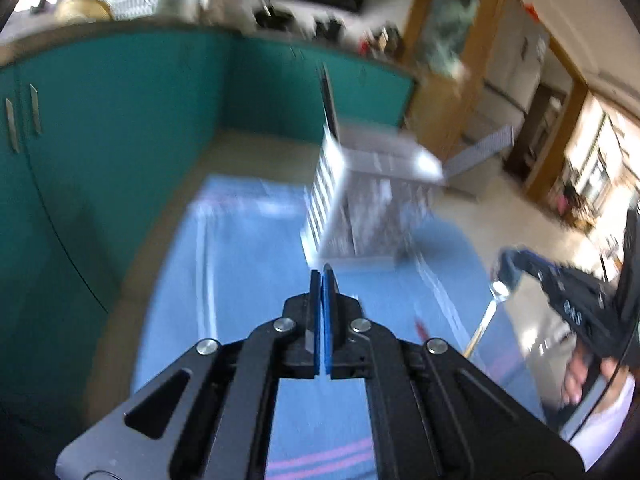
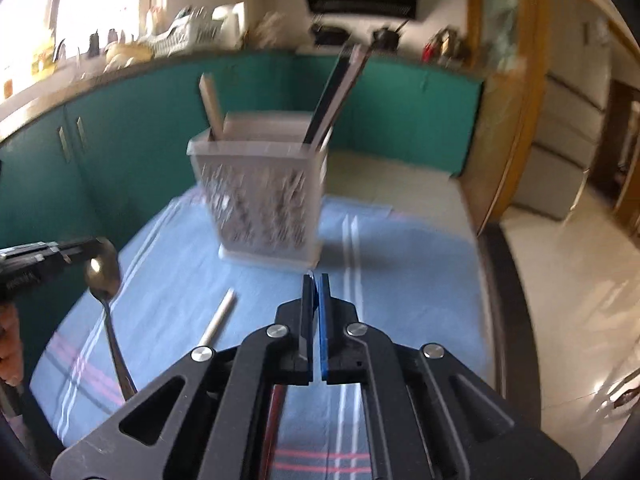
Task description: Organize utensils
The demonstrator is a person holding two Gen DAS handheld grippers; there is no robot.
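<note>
A: Blue cloth [image 2: 168, 300] fills the lower frame; its right edge nears the desk [image 2: 492, 264] rim.

B: White basket [image 2: 260, 196] stands centre, on the cloth's far part.

A: Spoon [image 2: 105, 280] lies lower left, white stick [image 2: 218, 318] beside it.

B: Left tool [image 1: 323, 280] and right tool [image 2: 315, 286] both pressed together, empty, above open cloth.

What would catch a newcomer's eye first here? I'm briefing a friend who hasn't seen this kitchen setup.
Probably the white perforated utensil holder, standing upright on the blue striped cloth with dark and wooden handles poking out. Next, the metal spoon at the cloth's left side, beside the left tool. Behind everything runs a wall of teal cabinets.
</note>
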